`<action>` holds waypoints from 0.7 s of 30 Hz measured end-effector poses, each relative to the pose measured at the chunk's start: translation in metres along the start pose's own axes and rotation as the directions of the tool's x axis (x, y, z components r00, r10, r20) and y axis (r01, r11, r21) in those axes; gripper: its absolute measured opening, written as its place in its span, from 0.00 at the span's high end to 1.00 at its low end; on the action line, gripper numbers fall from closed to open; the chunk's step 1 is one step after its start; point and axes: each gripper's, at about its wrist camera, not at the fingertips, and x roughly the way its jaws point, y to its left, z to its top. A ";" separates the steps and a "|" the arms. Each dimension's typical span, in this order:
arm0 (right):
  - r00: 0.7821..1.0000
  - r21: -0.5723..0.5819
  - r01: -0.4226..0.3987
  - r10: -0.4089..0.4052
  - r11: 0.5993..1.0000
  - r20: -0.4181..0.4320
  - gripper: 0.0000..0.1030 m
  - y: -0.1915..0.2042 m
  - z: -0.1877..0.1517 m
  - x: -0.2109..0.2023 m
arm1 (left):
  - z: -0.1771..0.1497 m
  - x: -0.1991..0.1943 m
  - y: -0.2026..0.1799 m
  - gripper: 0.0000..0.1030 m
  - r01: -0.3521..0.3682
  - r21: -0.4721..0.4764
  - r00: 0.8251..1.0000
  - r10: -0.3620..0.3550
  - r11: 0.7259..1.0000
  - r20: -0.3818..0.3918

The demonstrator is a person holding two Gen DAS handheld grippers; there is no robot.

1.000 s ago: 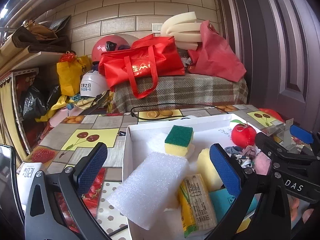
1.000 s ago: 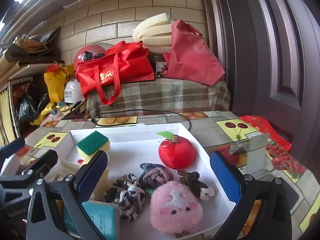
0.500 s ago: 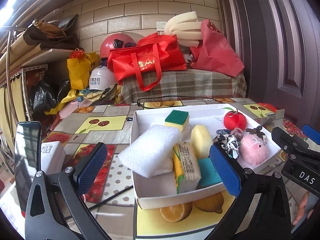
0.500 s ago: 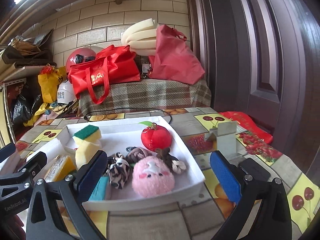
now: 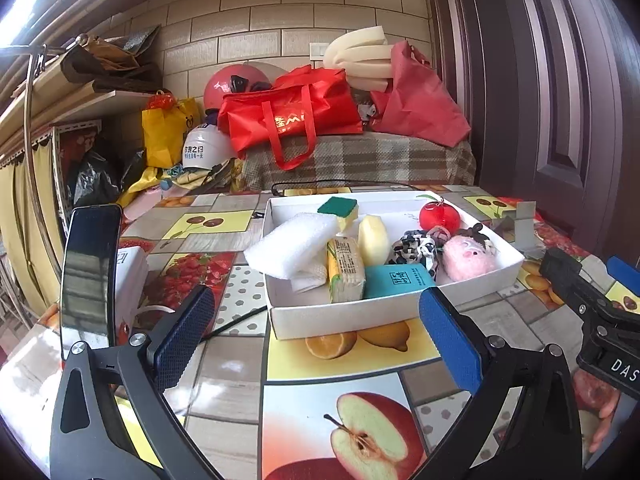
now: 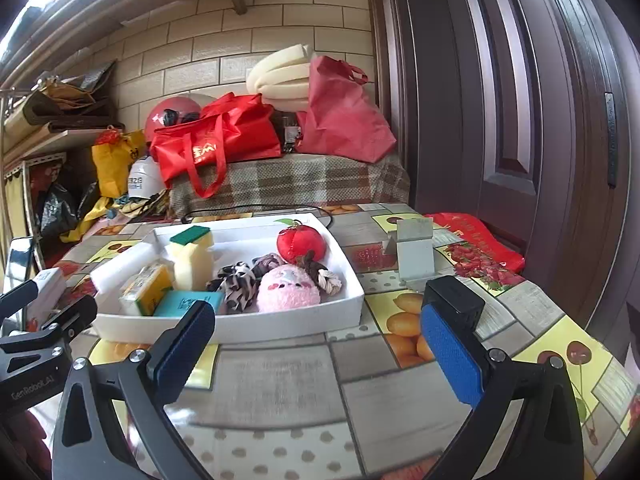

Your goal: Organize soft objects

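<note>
Hovering over the counter [image 6: 280, 384] short of the tray [image 6: 280, 326], the left gripper [image 5: 318, 338] and right gripper [image 6: 318, 350] both have jaws spread wide and hold nothing, which suggests the sorting is done or paused. Inside the tray, sponges [image 5: 344, 266] and a foam pad [image 5: 290, 242] crowd the left, while scrunchies [image 6: 236, 282], a pink plush [image 6: 286, 290] and a red apple toy [image 6: 300, 242] sit right, apparently grouped by kind. Packet lettering is too small to read; the tray wall hides lower items.
</note>
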 end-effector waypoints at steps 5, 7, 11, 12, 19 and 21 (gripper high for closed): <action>0.999 -0.026 -0.017 0.016 1.000 -0.040 0.00 -0.002 -0.010 -0.021 | -0.009 -0.021 -0.009 0.00 0.017 0.018 1.000 -0.017 1.000 -0.001; 0.998 -0.024 -0.025 0.024 0.999 -0.054 0.00 -0.004 -0.014 -0.030 | -0.012 -0.028 -0.011 0.00 0.035 0.016 0.999 -0.035 0.999 -0.010; 0.998 -0.004 -0.033 0.033 0.999 -0.054 0.00 -0.011 -0.022 -0.051 | -0.018 -0.038 -0.017 0.00 0.075 0.016 0.996 -0.075 0.997 -0.045; 0.997 0.004 -0.035 0.035 0.999 -0.066 0.00 -0.013 -0.024 -0.055 | -0.019 -0.041 -0.018 0.00 0.079 0.017 0.996 -0.078 0.997 -0.049; 0.984 0.101 -0.014 0.032 0.995 -0.175 0.00 -0.029 -0.031 -0.059 | -0.026 -0.051 -0.030 0.00 0.035 0.046 0.996 -0.031 0.998 -0.089; 0.989 0.117 -0.006 0.022 0.993 -0.143 0.00 -0.032 -0.032 -0.071 | -0.029 -0.052 -0.035 0.00 -0.022 0.076 0.994 0.030 0.997 -0.109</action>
